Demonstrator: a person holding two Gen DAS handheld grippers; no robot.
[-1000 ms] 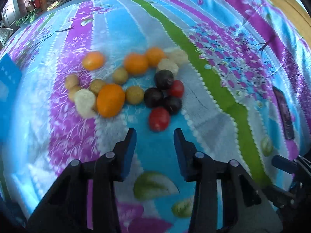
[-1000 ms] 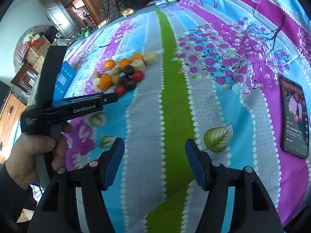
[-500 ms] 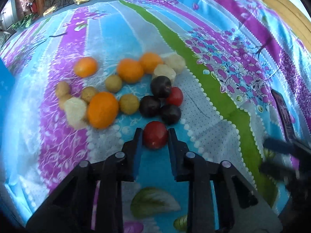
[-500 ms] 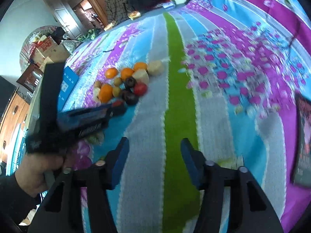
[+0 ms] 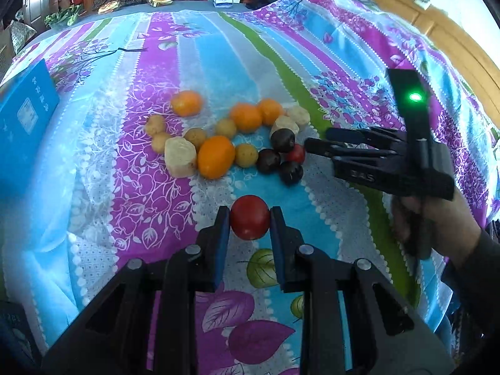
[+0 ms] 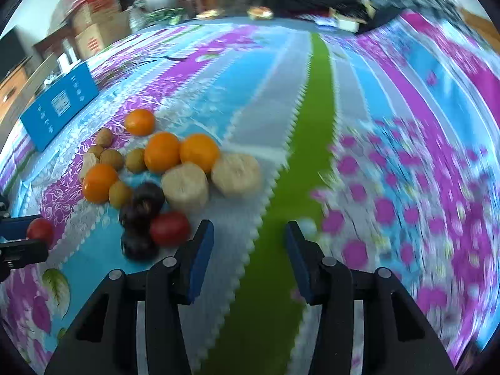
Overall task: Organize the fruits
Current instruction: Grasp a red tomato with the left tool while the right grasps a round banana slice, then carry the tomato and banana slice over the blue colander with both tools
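My left gripper (image 5: 250, 223) is shut on a red tomato (image 5: 250, 221), held apart from the fruit pile; the tomato also shows at the left edge of the right wrist view (image 6: 40, 230). The pile holds several oranges (image 5: 216, 161), small yellow-brown fruits (image 5: 246, 155), dark plums (image 5: 268, 161), another red tomato (image 6: 169, 227) and pale cut chunks (image 6: 185, 187). My right gripper (image 6: 248, 251) is open and empty, just right of the pile near the second tomato; it also shows in the left wrist view (image 5: 315, 145).
A striped floral cloth (image 5: 131, 193) covers the surface. A blue box (image 5: 26, 115) lies at the left, also seen in the right wrist view (image 6: 61, 104). Clutter and furniture stand beyond the far edge.
My left gripper closed on the red tomato and pulled it back from the pile. My right gripper swung left toward the pile, staying open.
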